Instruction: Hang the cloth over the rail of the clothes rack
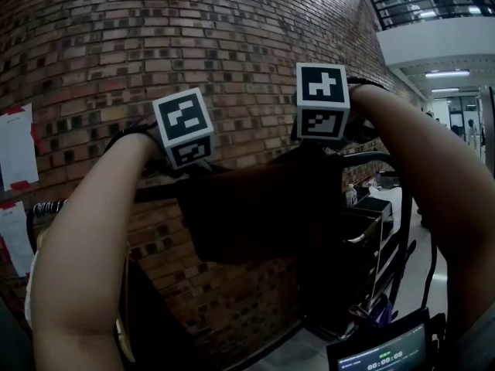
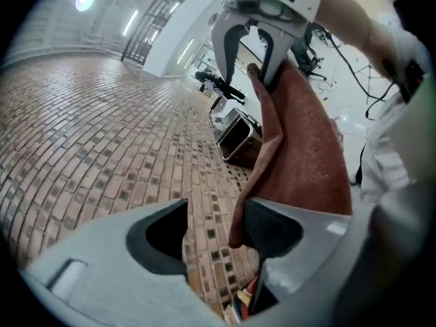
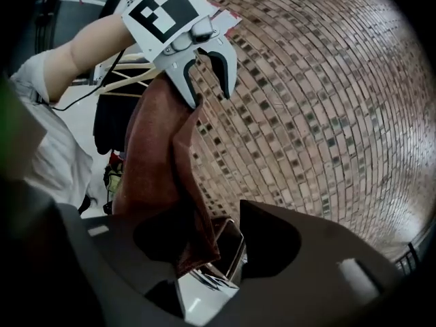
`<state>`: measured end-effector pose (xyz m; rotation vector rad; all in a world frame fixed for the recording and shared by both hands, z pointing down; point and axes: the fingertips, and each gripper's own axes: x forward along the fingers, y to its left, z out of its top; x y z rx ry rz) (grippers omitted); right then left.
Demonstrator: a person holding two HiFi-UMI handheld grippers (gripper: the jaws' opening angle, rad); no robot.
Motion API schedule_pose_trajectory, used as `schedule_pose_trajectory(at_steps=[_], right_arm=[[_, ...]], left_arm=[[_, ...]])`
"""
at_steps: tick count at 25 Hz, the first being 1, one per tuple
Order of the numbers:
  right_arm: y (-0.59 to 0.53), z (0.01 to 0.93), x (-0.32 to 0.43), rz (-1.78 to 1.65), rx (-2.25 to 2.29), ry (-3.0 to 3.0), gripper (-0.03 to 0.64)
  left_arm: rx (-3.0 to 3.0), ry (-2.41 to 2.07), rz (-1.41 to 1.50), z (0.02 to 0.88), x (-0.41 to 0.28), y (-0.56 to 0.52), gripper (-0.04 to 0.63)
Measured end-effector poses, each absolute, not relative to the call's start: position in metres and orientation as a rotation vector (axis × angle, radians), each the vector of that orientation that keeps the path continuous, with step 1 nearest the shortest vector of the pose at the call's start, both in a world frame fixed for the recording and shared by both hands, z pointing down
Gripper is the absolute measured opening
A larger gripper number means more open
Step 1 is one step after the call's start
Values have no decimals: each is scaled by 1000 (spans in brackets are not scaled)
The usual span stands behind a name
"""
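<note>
A dark reddish-brown cloth [image 1: 255, 215] hangs draped over the black rail [image 1: 155, 193] of the clothes rack, in front of the brick wall. My left gripper [image 2: 214, 230] is at the cloth's left top corner with its jaws wide apart; the cloth's edge [image 2: 300, 148] only brushes the right-hand pad. At the other top corner my right gripper [image 3: 228, 244] is open too, with a fold of cloth [image 3: 170, 182] lying loose against its left-hand pad. In the head view both marker cubes [image 1: 183, 126] [image 1: 322, 100] sit just above the rail, hiding the fingertips.
The curved brick wall [image 1: 232, 45] stands close behind the rack. White paper sheets [image 1: 15, 145] are stuck on it at the left. A black shelved cart [image 1: 363, 238] stands at the right, a small screen [image 1: 379, 354] is at the bottom right, and hangers [image 1: 46, 207] crowd the rail's left end.
</note>
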<state>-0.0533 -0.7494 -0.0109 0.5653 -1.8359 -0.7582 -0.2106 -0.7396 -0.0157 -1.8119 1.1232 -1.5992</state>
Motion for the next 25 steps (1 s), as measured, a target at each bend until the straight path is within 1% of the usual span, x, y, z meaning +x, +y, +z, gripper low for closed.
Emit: schedule_pose_trajectory(at_steps=[3, 10, 13, 14, 16, 19, 21, 22, 23, 24, 25], right_arm=[[-750, -12, -51, -714, 559, -1890, 218], [-758, -19, -37, -635, 573, -1972, 218], [-765, -22, -31, -656, 612, -1965, 206], [-766, -23, -31, -667, 618, -1966, 196], [-767, -25, -31, -696, 631, -1962, 128], [-767, -29, -29, -740, 650, -1946, 91], [-766, -37, -28, -781, 682, -1938, 30], [-765, -42, -28, -800, 699, -1934, 2], [-764, -46, -28, -816, 714, -1931, 2], [-762, -50, -28, -829, 725, -1928, 2], [-761, -53, -29, -839, 734, -1925, 2]], left_arm=[[-1842, 1100, -1592, -12, -209, -740, 252], [-1822, 1064, -1618, -1, -208, -745, 252], [-1818, 1066, -1625, -1, -211, -746, 252], [-1817, 1066, -1627, -1, -212, -746, 252], [-1809, 1062, -1638, 0, -212, -746, 250], [-1789, 1065, -1654, 1, -214, -747, 250], [-1785, 1075, -1632, -4, -213, -747, 249], [-1767, 1083, -1608, -10, -212, -747, 237], [-1734, 1090, -1573, -18, -211, -748, 184], [-1693, 1099, -1533, -28, -209, -749, 104], [-1662, 1114, -1496, -36, -208, -749, 2]])
